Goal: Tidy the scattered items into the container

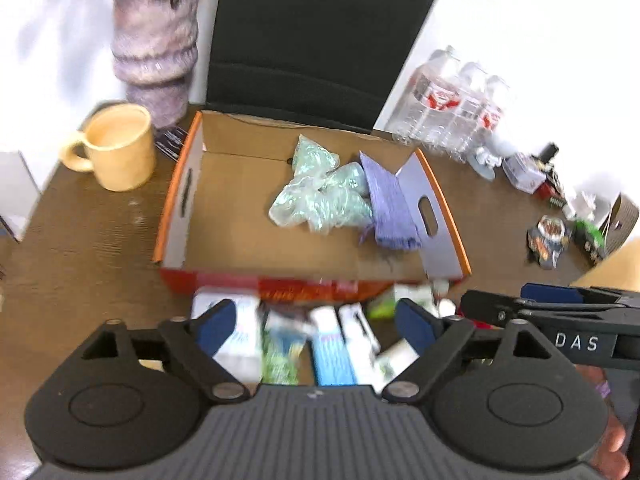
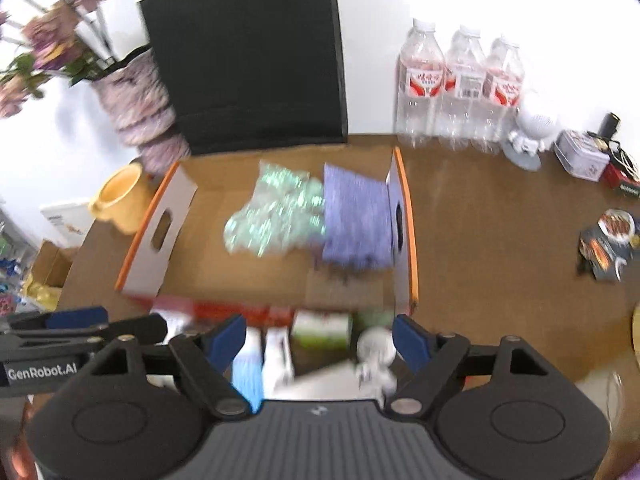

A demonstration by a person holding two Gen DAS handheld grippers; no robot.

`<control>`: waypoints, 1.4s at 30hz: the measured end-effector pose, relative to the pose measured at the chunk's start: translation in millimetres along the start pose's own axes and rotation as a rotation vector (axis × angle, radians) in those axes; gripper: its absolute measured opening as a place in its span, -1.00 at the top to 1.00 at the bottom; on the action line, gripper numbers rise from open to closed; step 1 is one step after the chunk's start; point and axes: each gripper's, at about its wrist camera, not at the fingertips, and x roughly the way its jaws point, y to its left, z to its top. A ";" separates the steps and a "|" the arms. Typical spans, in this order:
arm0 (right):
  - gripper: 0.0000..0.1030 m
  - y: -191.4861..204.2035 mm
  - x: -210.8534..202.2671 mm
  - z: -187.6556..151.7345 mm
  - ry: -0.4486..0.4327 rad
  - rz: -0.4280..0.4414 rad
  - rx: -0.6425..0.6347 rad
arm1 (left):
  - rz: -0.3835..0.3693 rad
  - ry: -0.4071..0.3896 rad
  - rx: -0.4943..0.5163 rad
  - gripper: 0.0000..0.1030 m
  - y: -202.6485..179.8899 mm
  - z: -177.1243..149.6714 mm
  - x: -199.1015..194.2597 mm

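Boxes and packets (image 1: 332,344) lie in a blurred cluster on the tabletop (image 1: 88,240) just in front of the cardboard tray (image 1: 224,236), directly beneath both grippers. The left gripper (image 1: 316,326) and the right gripper (image 2: 320,340) each hang spread and empty above them, side by side, about equally near. A pale green bag (image 1: 320,196) and a purple pouch (image 1: 390,208) already lie in the tray.

1 cardboard box (image 1: 224,240) holds 1 pale green crinkly bag (image 1: 320,196) and 1 purple cloth (image 1: 390,208). 3 water bottles (image 2: 460,88) stand in a row on 1 brown table (image 1: 92,248). There is 1 yellow mug (image 1: 116,146), 1 vase (image 1: 154,44) and 1 black chair back (image 1: 320,36). The blurred small boxes (image 1: 336,344) in front cannot be counted.
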 end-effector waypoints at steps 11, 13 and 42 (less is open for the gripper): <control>-0.66 -2.0 -50.3 -76.5 -0.069 0.061 0.027 | 0.186 -0.078 0.182 -1.00 -23.9 -75.8 -52.0; -0.66 -3.0 -49.0 -94.3 -0.073 0.098 0.041 | 0.199 -0.093 0.184 -1.00 -20.7 -95.8 -49.3; -1.00 10.7 44.8 -266.0 -0.295 -0.030 -0.124 | 0.258 -0.277 0.063 -1.00 18.0 -265.6 23.2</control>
